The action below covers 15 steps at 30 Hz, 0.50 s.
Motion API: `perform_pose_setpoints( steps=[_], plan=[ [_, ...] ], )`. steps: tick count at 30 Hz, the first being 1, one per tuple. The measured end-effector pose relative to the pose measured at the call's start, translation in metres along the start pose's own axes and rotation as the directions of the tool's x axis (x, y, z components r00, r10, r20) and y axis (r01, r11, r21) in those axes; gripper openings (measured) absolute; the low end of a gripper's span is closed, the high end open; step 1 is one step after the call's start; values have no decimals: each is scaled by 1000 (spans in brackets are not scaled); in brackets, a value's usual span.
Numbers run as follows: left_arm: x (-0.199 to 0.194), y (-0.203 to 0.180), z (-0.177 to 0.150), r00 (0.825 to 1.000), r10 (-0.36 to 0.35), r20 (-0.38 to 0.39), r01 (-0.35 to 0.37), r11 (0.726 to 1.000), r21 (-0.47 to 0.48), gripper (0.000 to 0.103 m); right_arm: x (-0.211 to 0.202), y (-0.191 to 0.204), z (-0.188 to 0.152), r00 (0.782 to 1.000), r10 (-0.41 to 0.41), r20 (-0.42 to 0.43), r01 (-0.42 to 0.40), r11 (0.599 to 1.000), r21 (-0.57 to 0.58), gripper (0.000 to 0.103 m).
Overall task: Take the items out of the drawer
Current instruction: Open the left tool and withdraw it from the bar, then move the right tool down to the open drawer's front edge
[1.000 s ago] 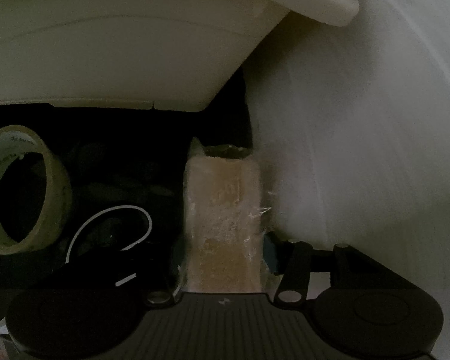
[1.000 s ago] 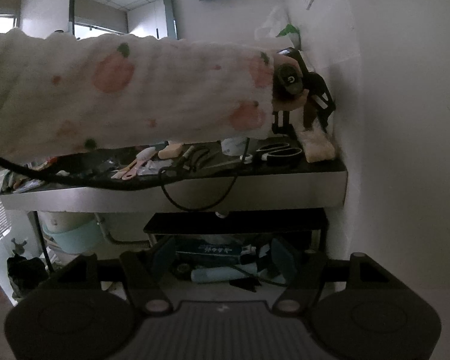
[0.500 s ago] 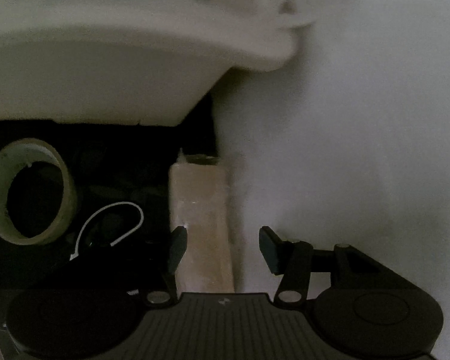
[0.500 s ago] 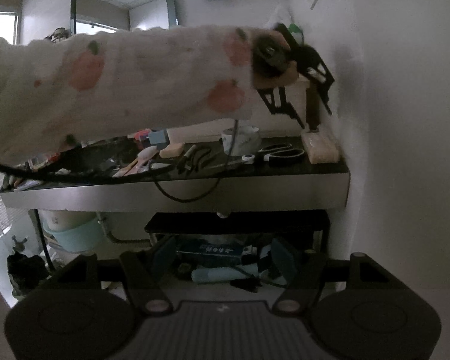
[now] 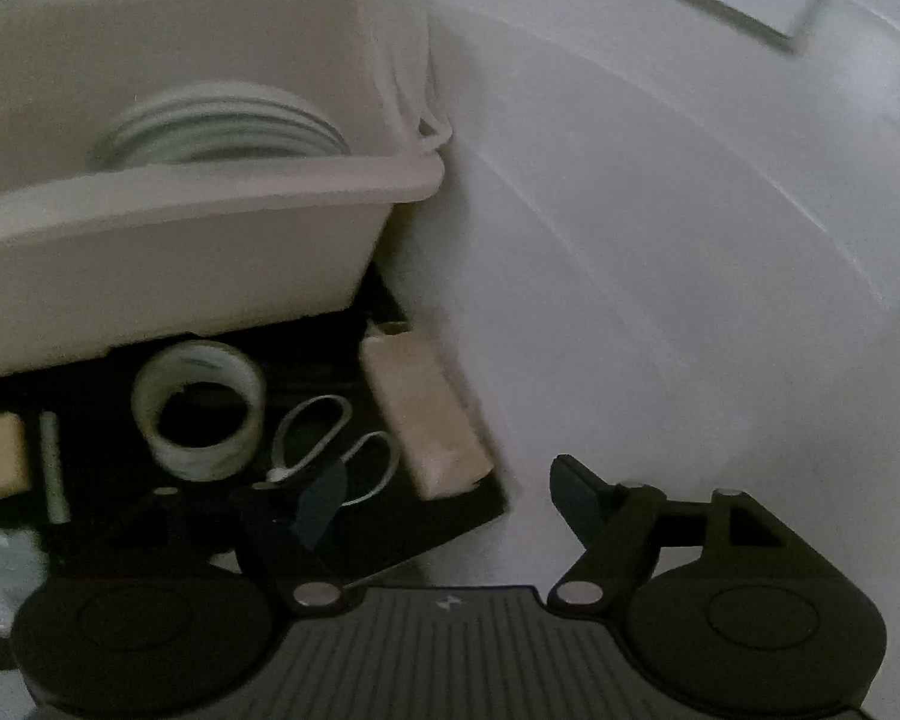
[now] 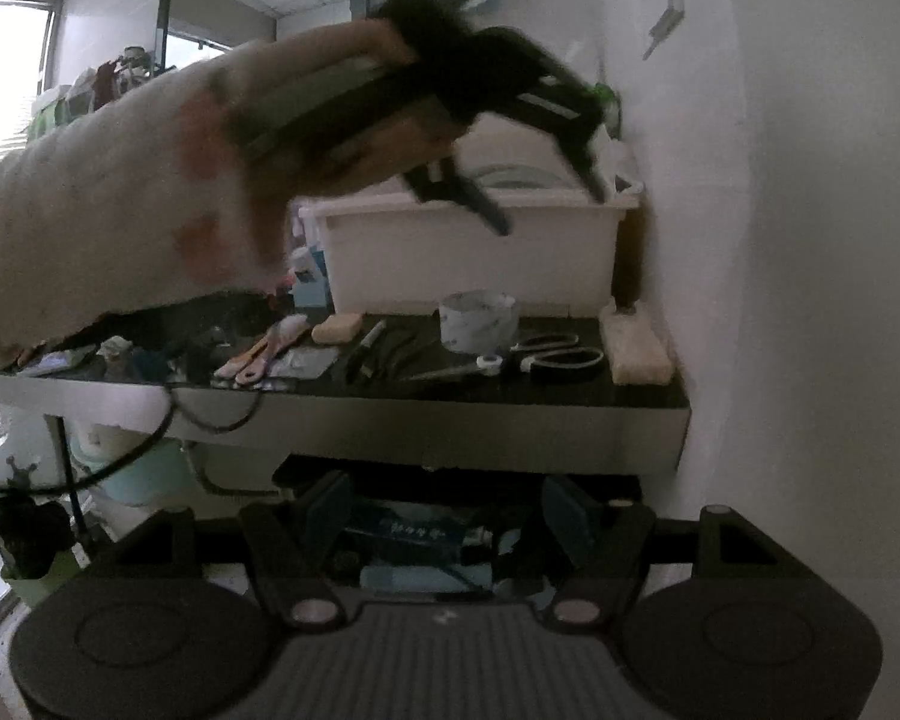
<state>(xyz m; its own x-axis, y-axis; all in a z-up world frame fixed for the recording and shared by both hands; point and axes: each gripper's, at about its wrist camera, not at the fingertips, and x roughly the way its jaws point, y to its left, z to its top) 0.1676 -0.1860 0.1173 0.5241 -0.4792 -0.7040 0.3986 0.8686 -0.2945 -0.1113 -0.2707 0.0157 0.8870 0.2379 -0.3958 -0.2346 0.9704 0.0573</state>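
Sponge (image 5: 427,414) sits on the counter (image 5: 450,516), your left tool (image 5: 444,501) wide open and empty; reach into the drawer next.

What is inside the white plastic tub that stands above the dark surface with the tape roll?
Inside the white tub a stack of pale round plates shows, their edges rising above the front wall. The tub's bottom and anything under the plates are hidden by that wall.
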Motion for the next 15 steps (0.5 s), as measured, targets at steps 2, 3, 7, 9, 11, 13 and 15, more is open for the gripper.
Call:
perform_pose_setpoints(
  steps=[2,3,7,9,11,13,15],
  plan=[
    [-19,1,-9,1000,6,26,-7,999,39,76,0,0,3,1000,1,6,-1,1000,-5,71],
    [-24,6,-15,1000,11,28,-12,999,45,78,0,0,4,1000,1,7,-1,1000,-5,70],
    [-42,27,-44,999,1,50,-3,999,33,81,2,2,9,1000,1,18,-1,1000,21,71],
    [-49,40,-60,998,4,70,-5,1000,8,82,0,3,11,999,-5,39,4,999,33,80],
    [-54,57,-78,995,26,94,-22,999,-48,83,1,6,13,998,-27,57,25,999,35,82],
    [-57,74,-93,996,14,86,-5,994,-106,84,3,8,14,998,-44,54,42,999,33,82],
    [-60,88,-106,997,3,74,7,992,-129,84,6,9,15,997,-57,51,56,998,33,82]
  ],
)
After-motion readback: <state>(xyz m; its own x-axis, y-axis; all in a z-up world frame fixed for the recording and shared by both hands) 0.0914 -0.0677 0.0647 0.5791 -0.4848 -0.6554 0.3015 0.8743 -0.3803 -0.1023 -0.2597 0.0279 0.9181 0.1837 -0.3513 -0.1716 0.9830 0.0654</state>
